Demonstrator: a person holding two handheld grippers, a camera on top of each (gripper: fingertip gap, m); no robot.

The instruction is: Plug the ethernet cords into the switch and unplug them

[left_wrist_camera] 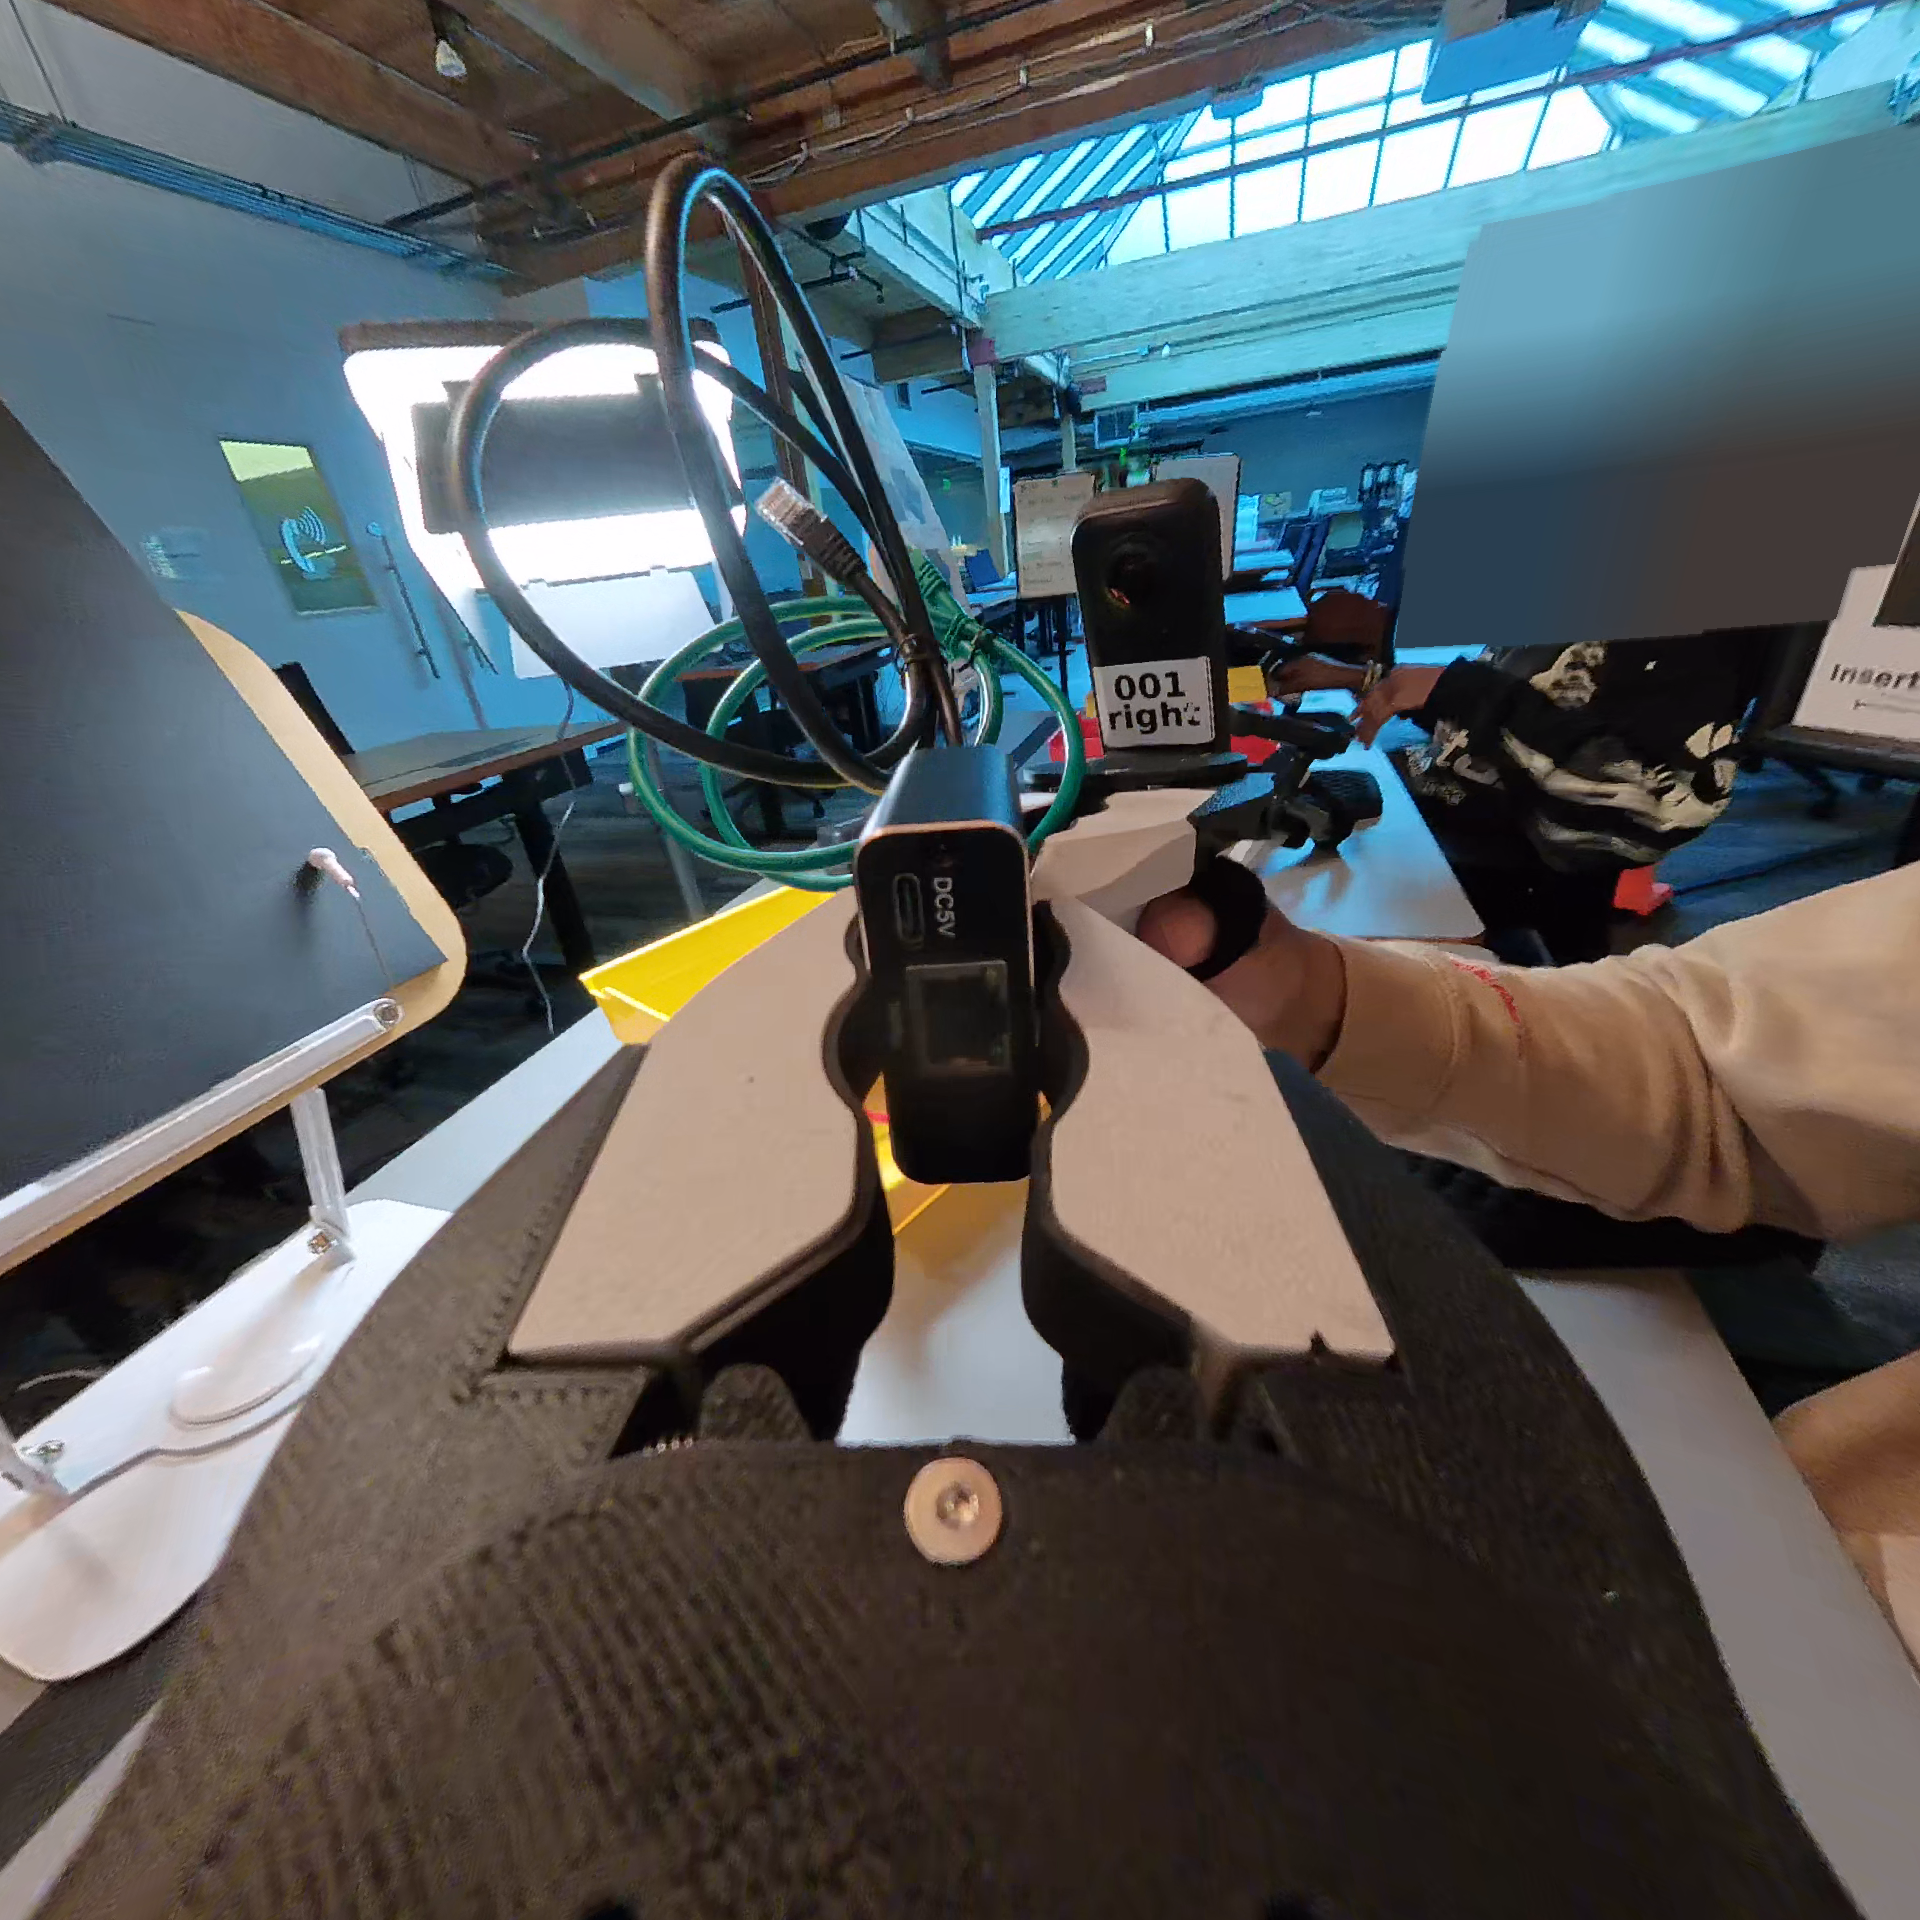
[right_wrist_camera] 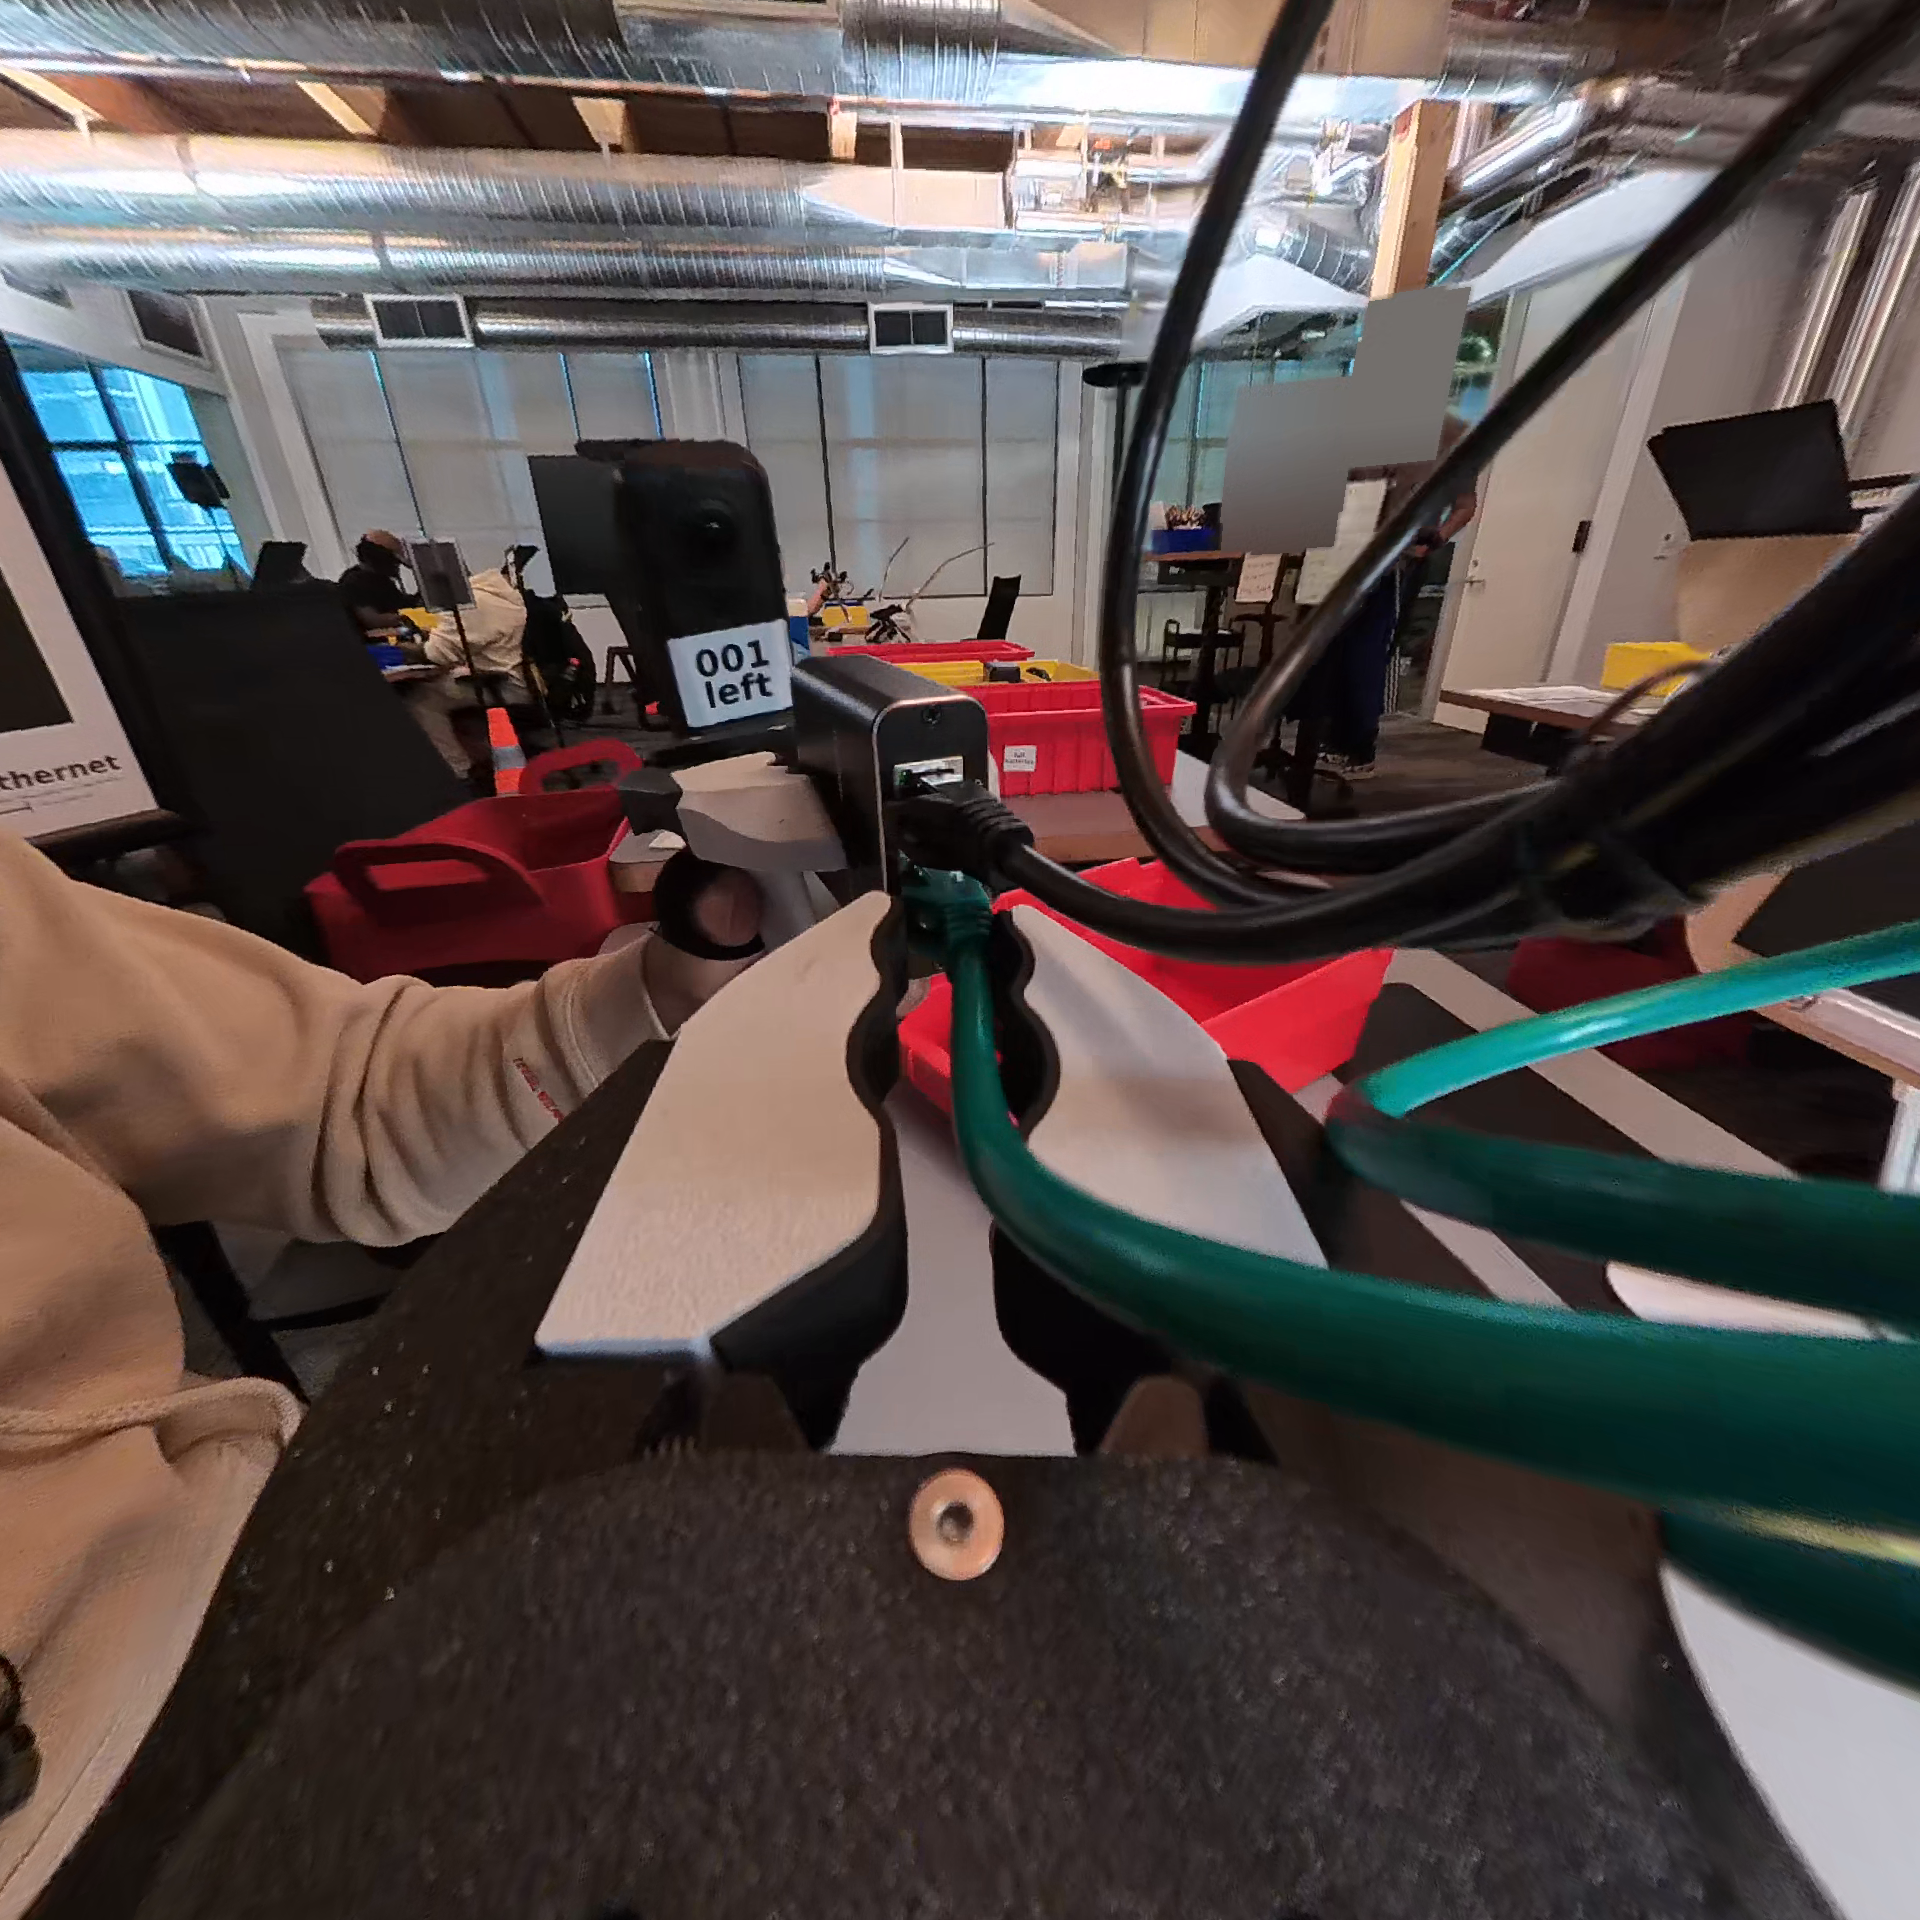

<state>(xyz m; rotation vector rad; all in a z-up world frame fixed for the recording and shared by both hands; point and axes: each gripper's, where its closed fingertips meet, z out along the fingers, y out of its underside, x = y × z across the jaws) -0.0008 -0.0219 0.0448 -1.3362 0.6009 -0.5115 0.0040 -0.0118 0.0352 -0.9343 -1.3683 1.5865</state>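
In the left wrist view my left gripper (left_wrist_camera: 948, 940) is shut on a small black switch (left_wrist_camera: 951, 1039) and holds it upright above the table, with one empty port facing the camera. A black cord (left_wrist_camera: 686, 416) loops above it, with a loose clear plug (left_wrist_camera: 787, 511). A green cord (left_wrist_camera: 727, 717) coils behind. In the right wrist view my right gripper (right_wrist_camera: 951, 935) is shut on the green cord (right_wrist_camera: 971, 997) just behind its plug, which meets the switch (right_wrist_camera: 883, 743) at the lower port. The black cord's plug (right_wrist_camera: 961, 816) sits in the port above. I cannot tell how deep the green plug sits.
A yellow bin (left_wrist_camera: 696, 961) lies beyond the white table (left_wrist_camera: 956, 1340). A black board on a white stand (left_wrist_camera: 156, 831) is at the left. Red bins (right_wrist_camera: 1247, 997) and a red tote (right_wrist_camera: 488, 883) sit behind the switch. A person (left_wrist_camera: 1558, 748) works at a far table. Left and right tips are no more than a few centimetres apart.
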